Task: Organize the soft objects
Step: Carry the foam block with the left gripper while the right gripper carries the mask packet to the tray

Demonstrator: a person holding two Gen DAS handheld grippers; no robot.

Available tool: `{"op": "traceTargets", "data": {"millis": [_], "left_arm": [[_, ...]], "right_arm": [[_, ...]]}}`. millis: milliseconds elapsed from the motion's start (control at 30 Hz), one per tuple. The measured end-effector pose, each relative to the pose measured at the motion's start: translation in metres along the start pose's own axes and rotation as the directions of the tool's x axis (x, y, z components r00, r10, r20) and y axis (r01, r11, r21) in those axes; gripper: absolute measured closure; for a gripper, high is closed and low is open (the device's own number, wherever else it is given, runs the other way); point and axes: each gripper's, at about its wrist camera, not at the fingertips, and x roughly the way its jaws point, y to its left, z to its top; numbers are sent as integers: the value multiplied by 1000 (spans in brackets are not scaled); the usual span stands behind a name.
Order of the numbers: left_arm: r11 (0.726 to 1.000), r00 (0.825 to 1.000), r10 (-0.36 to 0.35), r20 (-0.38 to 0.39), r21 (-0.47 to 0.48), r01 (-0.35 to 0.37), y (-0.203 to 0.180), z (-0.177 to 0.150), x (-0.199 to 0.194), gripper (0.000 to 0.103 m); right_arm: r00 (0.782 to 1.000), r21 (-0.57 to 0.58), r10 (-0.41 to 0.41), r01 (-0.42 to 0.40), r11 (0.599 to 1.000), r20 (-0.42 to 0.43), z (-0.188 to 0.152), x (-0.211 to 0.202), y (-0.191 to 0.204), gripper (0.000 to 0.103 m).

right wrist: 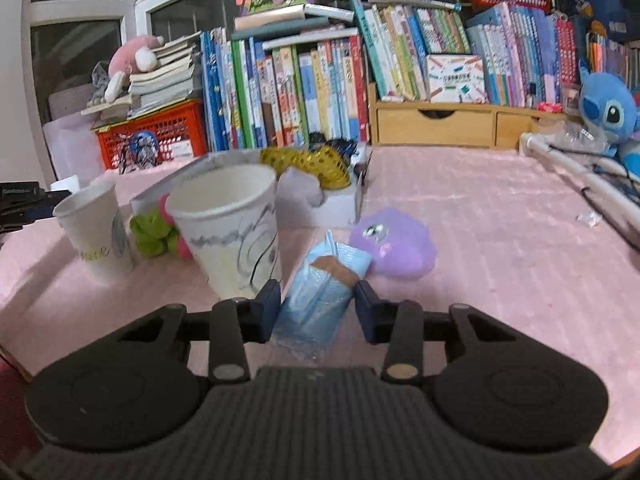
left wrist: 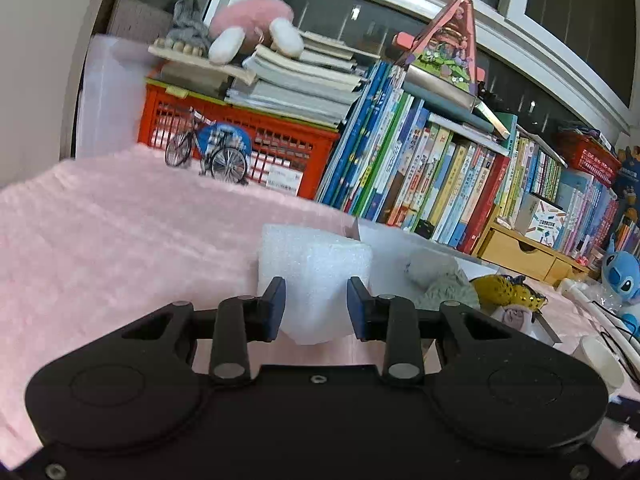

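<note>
A white foam block (left wrist: 316, 264) sits squeezed between the blue pads of my left gripper (left wrist: 316, 308), lifted a little above the pink fuzzy cloth (left wrist: 120, 240). Just right of it stands a white box (left wrist: 392, 248) holding a grey knitted piece (left wrist: 448, 288) and a yellow dotted soft toy (left wrist: 504, 288). My right gripper (right wrist: 318, 304) is shut on a blue bubble-wrap roll (right wrist: 320, 304) bound with brown tape. Beyond the roll lies a purple squishy toy (right wrist: 392, 244). The white box (right wrist: 340, 204) with the yellow toy (right wrist: 316, 164) stands further back.
Two paper cups (right wrist: 232, 232) (right wrist: 98, 228) stand left of the right gripper, with a green and pink soft toy (right wrist: 156, 232) between them. Books (right wrist: 304, 92), a red crate (right wrist: 156, 132) and wooden drawers (right wrist: 436, 124) line the back. A blue plush (right wrist: 608, 112) and white tubing (right wrist: 568, 164) sit right.
</note>
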Motion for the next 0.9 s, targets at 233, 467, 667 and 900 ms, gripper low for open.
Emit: {"op": "traceTargets", "data": {"millis": [233,467,667,900], "left_arm": [[997,1000,6,18,76,-7,-29,27,-1,72],[986,1000,-21,15,166,19,-65,47,4,72],[972,999,-44,-14,229,46,-94,63,21,73],[958,996,-59,-65,277,75,-121,78,47,73]], "right_arm": [[997,-8,-35,36,999,62,28,-3,-6,58],[995,-15,-49,50,999,83,61,8,-14,58],[996,-55,-8,13,998,90,90,26,-10,58],[997,-97,50,-43,994,65,119,57,5,58]]}}
